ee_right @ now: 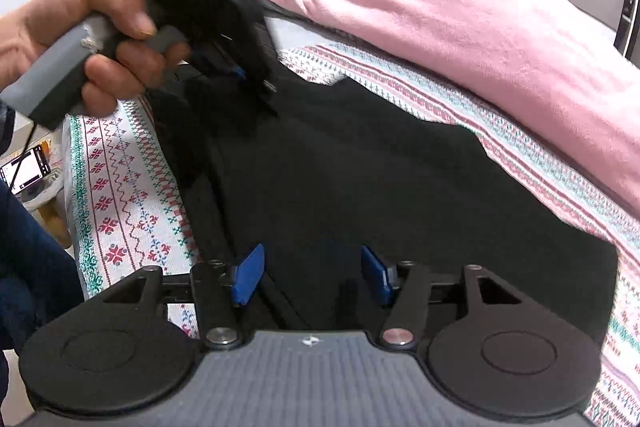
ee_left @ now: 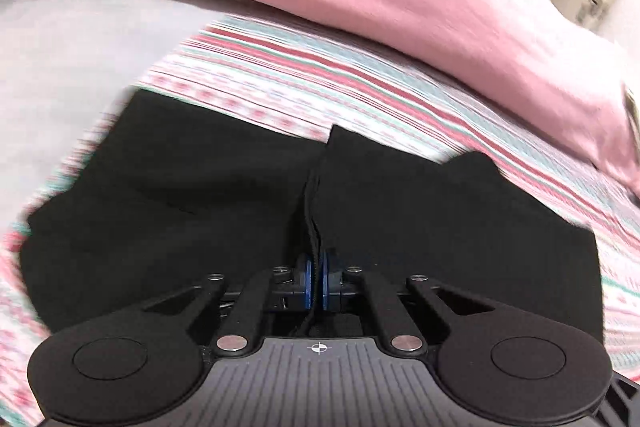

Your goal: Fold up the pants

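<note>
Pinching a raised fold of the black pants, the left gripper had its blue pads nearly touching, with fabric and a thin cord caught between them. The right gripper stood with jaws apart, gripping nothing; the pants lay flat beneath and ahead of both jaws on the patterned bedspread. A pink blanket lay beyond them.

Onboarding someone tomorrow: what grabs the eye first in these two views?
The black pants spread across the patterned bedspread, with a pink blanket bunched behind. The left gripper is clamped on a pinch of the black fabric; the right gripper stands open over the pants.
</note>
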A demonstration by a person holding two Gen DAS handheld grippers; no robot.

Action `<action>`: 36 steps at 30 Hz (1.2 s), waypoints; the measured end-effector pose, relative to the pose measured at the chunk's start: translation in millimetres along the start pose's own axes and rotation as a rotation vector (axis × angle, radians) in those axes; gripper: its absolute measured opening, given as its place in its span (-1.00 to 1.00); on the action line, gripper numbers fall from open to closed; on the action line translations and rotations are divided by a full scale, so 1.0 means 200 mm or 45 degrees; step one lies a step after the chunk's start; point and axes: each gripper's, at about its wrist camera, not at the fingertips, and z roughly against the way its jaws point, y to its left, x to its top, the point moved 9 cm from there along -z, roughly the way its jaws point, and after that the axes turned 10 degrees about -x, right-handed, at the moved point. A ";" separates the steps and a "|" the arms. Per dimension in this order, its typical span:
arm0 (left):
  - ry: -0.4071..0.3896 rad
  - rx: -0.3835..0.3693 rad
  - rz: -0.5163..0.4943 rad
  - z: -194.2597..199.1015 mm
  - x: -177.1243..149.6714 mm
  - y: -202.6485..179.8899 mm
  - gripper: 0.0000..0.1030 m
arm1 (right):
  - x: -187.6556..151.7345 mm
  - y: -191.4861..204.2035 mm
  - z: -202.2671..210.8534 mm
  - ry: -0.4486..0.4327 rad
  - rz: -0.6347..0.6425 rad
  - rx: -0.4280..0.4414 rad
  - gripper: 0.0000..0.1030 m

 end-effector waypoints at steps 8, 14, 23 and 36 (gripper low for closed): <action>-0.148 0.239 0.037 0.16 0.14 0.45 -0.94 | -0.03 -0.02 -0.07 0.056 -0.045 0.011 -0.21; -0.148 0.256 0.050 0.16 0.20 0.65 -0.92 | -0.06 -0.02 -0.11 0.094 -0.058 0.034 -0.20; -0.098 0.367 -0.194 0.08 0.15 0.60 -0.75 | -0.10 -0.05 -0.10 0.199 -0.049 0.089 -0.18; -0.312 0.487 -0.072 0.37 0.21 0.54 -0.40 | -0.21 -0.10 -0.02 0.372 0.019 0.177 -0.10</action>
